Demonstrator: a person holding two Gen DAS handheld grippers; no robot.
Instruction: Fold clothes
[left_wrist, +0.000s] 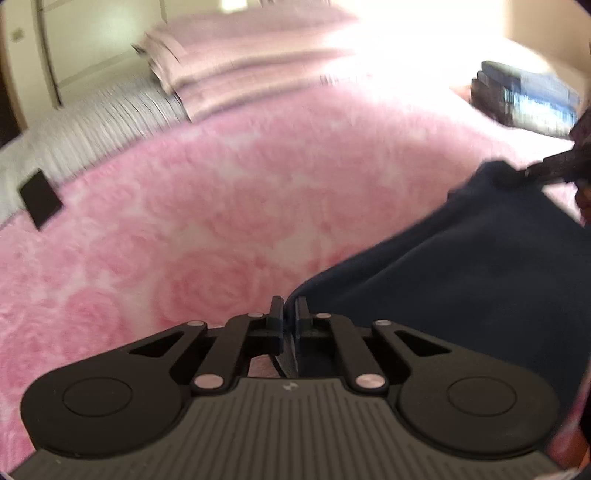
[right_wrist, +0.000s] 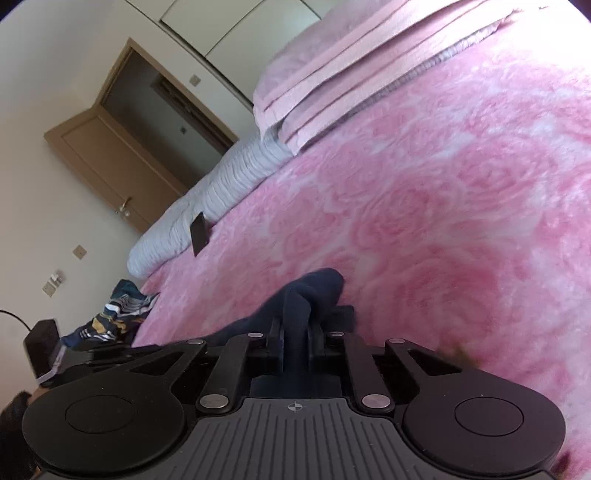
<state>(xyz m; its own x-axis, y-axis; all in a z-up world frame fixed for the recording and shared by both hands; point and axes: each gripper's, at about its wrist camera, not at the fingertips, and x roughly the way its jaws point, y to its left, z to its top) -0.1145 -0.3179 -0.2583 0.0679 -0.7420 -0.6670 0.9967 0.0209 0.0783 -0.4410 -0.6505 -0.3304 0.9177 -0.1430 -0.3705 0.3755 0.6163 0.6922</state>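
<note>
A dark navy garment (left_wrist: 461, 266) lies on the pink rose-patterned blanket (left_wrist: 221, 206). My left gripper (left_wrist: 290, 314) is shut on one edge of this cloth, a thin fold pinched between its pads. In the left wrist view the right gripper (left_wrist: 517, 177) shows at the far right, clamped on another corner of the same garment. In the right wrist view my right gripper (right_wrist: 295, 332) is shut on a bunched fold of the navy garment (right_wrist: 314, 291), which rises above its fingers over the pink blanket (right_wrist: 424, 221).
A stack of folded pink bedding (left_wrist: 240, 62) lies at the head of the bed, with a stack of dark folded clothes (left_wrist: 524, 96) at the right. A black phone-like slab (left_wrist: 40, 203) rests by the grey striped sheet (left_wrist: 110, 118). A patterned garment (right_wrist: 118, 314) hangs off the bed's edge near an open door (right_wrist: 122, 166).
</note>
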